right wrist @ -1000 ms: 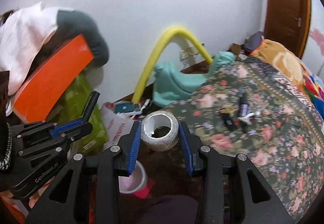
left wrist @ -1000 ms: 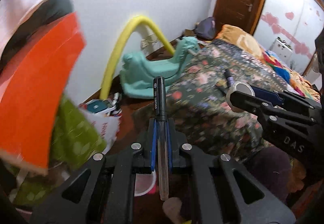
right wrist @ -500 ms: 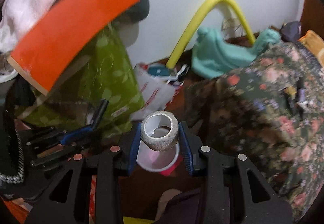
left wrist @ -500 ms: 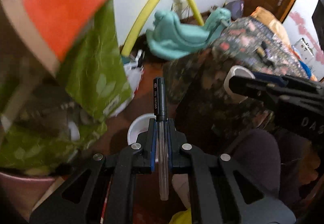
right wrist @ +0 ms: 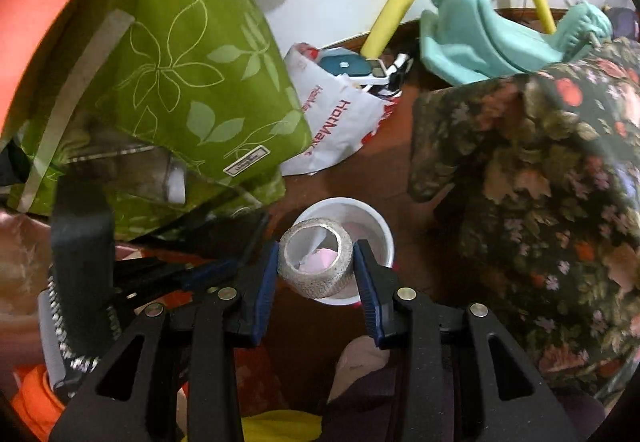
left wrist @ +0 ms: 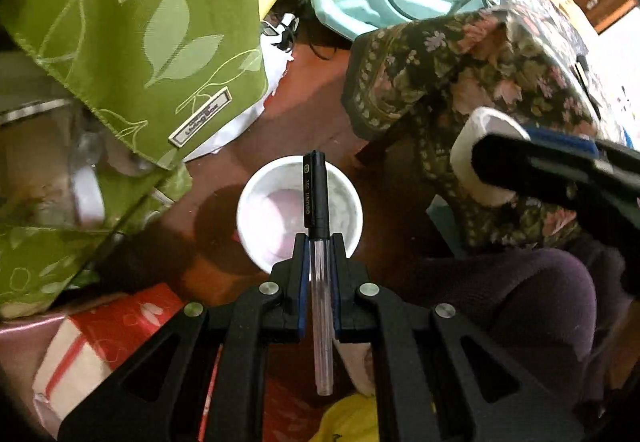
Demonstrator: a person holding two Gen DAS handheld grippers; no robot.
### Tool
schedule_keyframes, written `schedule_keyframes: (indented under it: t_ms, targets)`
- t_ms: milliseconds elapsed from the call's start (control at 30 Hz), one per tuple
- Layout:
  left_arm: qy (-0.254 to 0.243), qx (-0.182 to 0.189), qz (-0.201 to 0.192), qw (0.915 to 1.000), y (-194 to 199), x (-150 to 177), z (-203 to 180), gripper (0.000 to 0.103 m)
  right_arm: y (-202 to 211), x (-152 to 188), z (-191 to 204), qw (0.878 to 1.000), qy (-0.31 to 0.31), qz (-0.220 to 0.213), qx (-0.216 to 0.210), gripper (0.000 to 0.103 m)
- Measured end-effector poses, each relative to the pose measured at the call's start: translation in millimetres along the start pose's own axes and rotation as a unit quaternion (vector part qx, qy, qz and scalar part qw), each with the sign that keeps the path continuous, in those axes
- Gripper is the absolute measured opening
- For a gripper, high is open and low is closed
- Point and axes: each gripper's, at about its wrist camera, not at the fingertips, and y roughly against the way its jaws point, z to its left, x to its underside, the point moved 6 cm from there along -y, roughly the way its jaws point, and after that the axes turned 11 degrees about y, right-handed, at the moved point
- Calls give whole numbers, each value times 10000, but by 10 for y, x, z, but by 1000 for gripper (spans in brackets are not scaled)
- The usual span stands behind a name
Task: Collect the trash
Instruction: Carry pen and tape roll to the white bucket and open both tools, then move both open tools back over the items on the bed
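Directly below the left hand-held gripper (left wrist: 319, 266), clenched on a clear-barrelled black-capped pen (left wrist: 318, 226) whose long axis points forward, a small white round bin (left wrist: 256, 210) is seen on the floor; the right hand-held gripper (right wrist: 316, 266), grasping a grey tape roll (right wrist: 316, 274), is held equally above it.

both tongs have swung down from the bed — now above the white bin (left wrist: 256, 202).
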Motion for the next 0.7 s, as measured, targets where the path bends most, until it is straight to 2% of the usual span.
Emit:
schedule_keyframes:
  t_ms: [100,167,300,433,700]
  targets:
    - [52,-202,-88,9997,26,-102,32,12,-40,-57,3,10000,52,57,-56,37]
    - [88,-258,-39,9996,19,-134,56,29,-46,-76,-16,9999,-34,86,-116,48]
    - [34,-292,-51,9996,34,-137,64,30,-17,-68,-65,9996,-187,67,-216,52]
    - [-45,-258,-71,9996,91,-115,-4,30,89,-27,-119,9998,-203,-10,-15,52]
    - [-154,-218,-376,9989,372,-128,-226,30,465,46,-274,9986,-262,-354,294,52]
